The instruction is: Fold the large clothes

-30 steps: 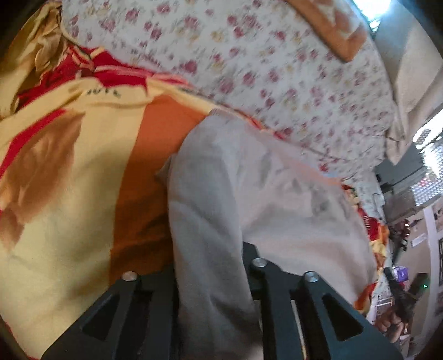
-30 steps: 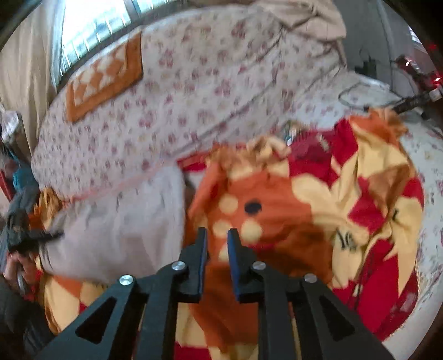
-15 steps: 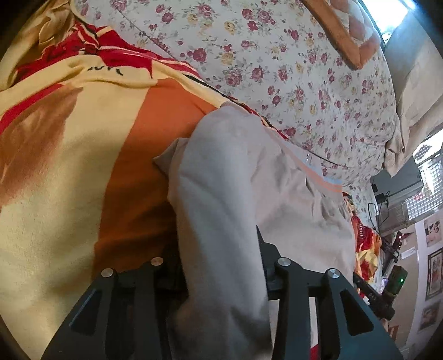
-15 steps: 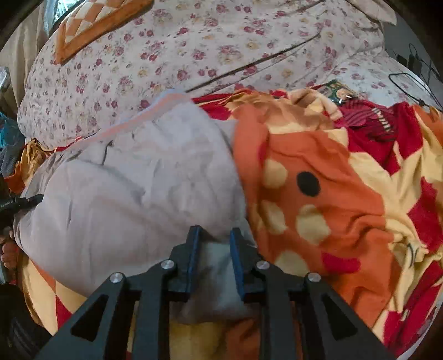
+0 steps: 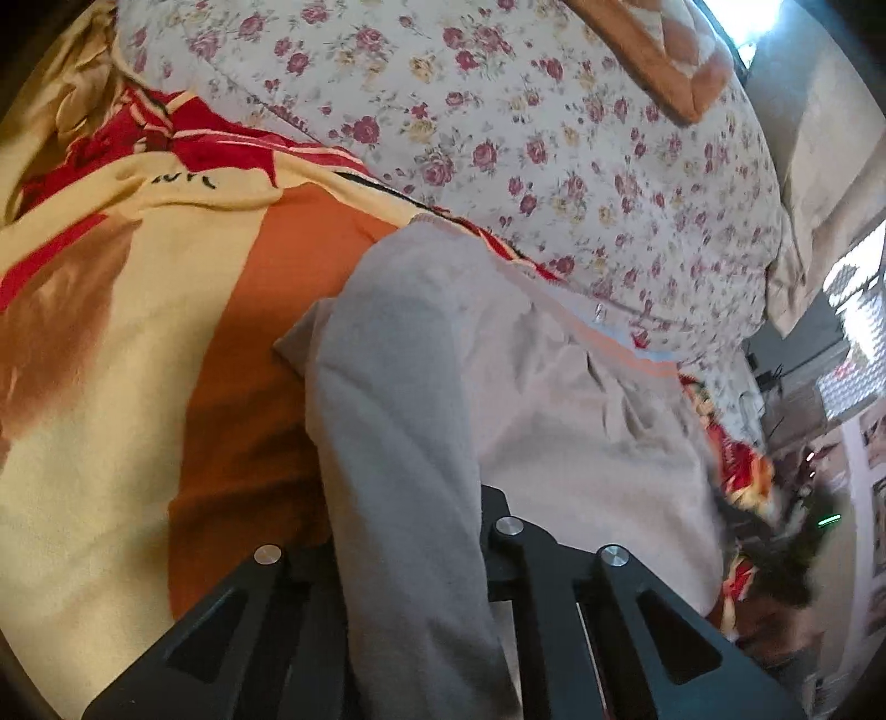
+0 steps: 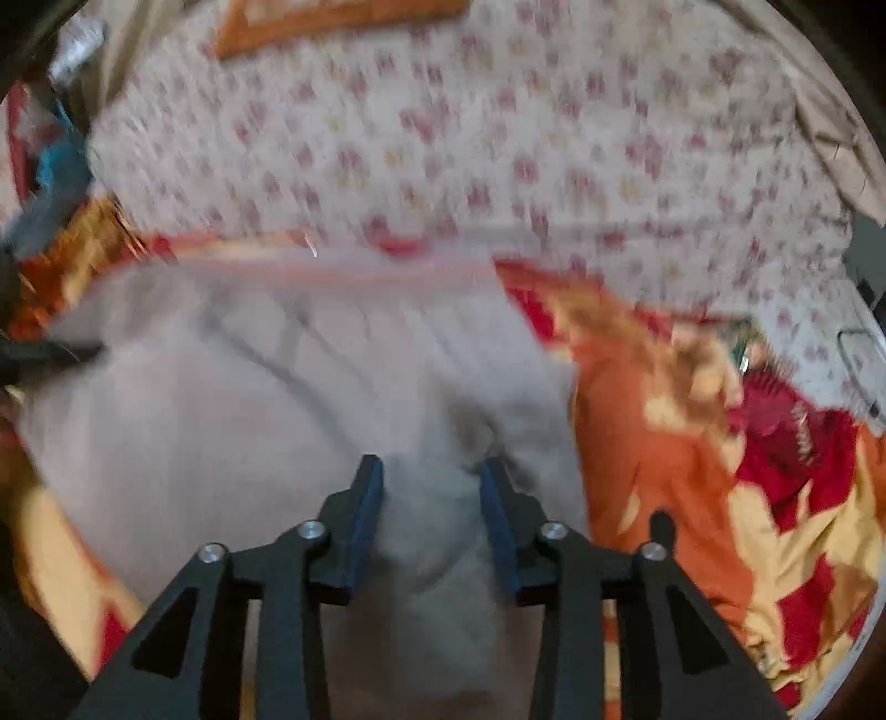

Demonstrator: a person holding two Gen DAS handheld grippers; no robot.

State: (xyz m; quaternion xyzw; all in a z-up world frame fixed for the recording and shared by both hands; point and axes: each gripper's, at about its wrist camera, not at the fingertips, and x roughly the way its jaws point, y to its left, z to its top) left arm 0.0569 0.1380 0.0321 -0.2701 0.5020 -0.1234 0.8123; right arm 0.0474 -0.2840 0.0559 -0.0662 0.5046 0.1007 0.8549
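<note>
A large pale grey garment (image 5: 542, 399) with a pink band along its far edge lies folded on an orange, yellow and red blanket (image 5: 166, 310). A thick fold of it runs between the fingers of my left gripper (image 5: 410, 531) and hides the fingertips; the jaws look spread around it. In the right wrist view, which is blurred, the same garment (image 6: 249, 399) lies under my right gripper (image 6: 432, 476), whose jaws stand apart over the cloth with nothing pinched between the blue pads (image 6: 365, 509).
A floral quilt (image 5: 554, 127) rises behind the garment, with an orange patterned pillow (image 5: 653, 50) at the top. The blanket (image 6: 720, 471) spreads right in the right wrist view. Shelves and clutter stand at the far right of the left wrist view.
My right gripper has opened, letting go of the grey cloth, and has shifted left over the garment. My left gripper keeps the fold between its fingers and has barely moved.
</note>
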